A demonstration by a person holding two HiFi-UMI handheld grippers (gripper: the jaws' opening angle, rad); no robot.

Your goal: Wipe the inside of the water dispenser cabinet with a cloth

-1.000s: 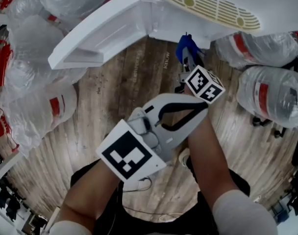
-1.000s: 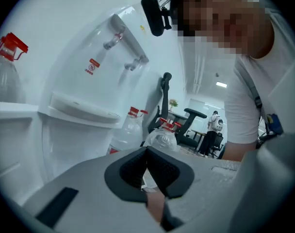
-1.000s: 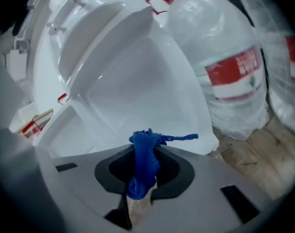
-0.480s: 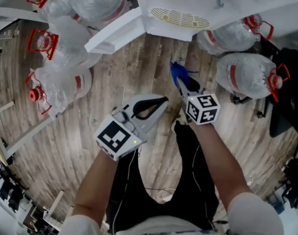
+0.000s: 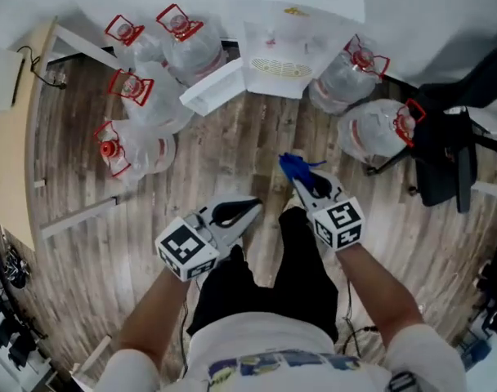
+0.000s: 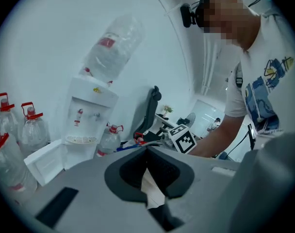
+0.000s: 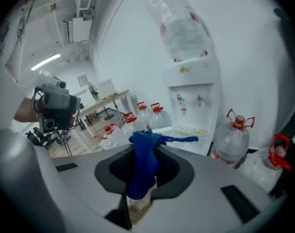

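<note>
Head view, left to right. A cluster of red-capped water bottles [image 5: 142, 96] is lying on the wooden floor [image 5: 232, 149] at ten o'clock. The left gripper [image 5: 255, 203] is being held at seven o'clock of the frame centre, its jaws pressed together with nothing between them, as the left gripper view confirms. The water dispenser [image 5: 285, 47] is standing at twelve o'clock, its white cabinet door [image 5: 212, 88] hanging open toward eleven o'clock; the cabinet interior is not being shown. The right gripper [image 5: 300, 182] is being held near the centre, well apart from the dispenser, its jaws clamped on a blue cloth [image 5: 293, 164], which is drooping from the tips in the right gripper view. Two further bottles [image 5: 371, 129] and a black office chair [image 5: 445, 153] are lying at two o'clock.
</note>
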